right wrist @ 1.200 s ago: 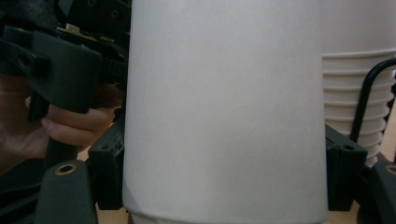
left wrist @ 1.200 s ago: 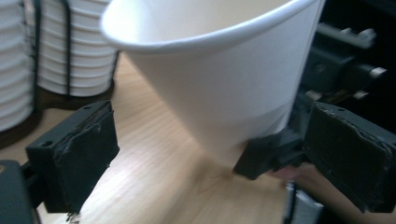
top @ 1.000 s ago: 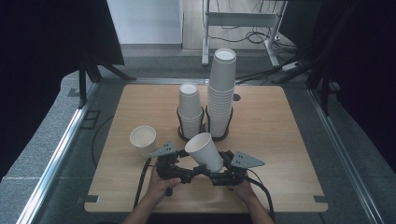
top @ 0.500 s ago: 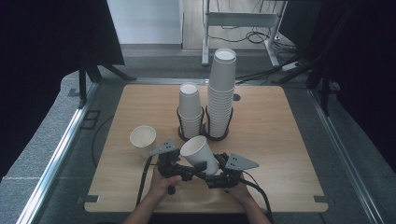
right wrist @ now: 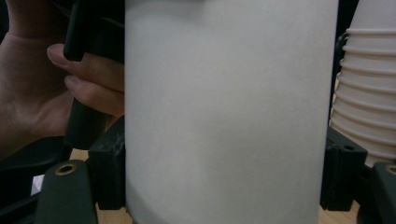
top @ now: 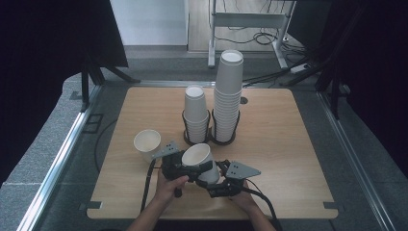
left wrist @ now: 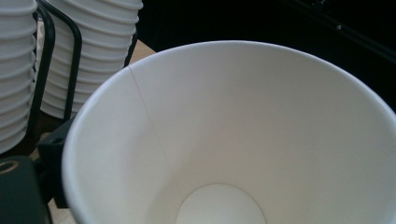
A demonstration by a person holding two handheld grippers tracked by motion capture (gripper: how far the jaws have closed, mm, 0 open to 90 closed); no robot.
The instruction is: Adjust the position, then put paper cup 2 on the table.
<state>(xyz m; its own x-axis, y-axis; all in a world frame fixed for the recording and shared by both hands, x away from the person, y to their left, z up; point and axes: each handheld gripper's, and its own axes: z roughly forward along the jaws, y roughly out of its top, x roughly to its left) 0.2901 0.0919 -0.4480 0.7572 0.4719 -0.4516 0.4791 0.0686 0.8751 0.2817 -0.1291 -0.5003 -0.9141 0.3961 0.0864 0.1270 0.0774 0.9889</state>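
Between my two claws sits the paper cup [top: 198, 159], tilted, mouth up and toward the left claw [top: 185, 168], lifted off the worktop [top: 288, 144] near its front edge. Right claw [top: 214, 180] is clenched on the cup wall: in the right gripper view the cup [right wrist: 229, 116] fills the gap and both black pads press its sides. Left claw's jaws have just been closing; the left gripper view looks straight into the cup's open mouth [left wrist: 243, 140], with the rim right at the jaws. I can't tell from the frames whether the left pads actually pinch the rim. Person's left hand [top: 168, 185] wraps the left claw's handle, and its fingers [right wrist: 88, 84] show beyond the cup in the right gripper view.

Just left of the left claw lies a second loose cup [top: 146, 143], tipped on its side on the worktop, apart from the held one. Beyond both claws stand two black wire holders: a short stack of cups [top: 196, 113] in the left one, a tall stack [top: 228, 91] in the right one. They stand near the held cup, not touching it. The tall stack's rims [right wrist: 369, 107] show just right of the held cup in the right gripper view.
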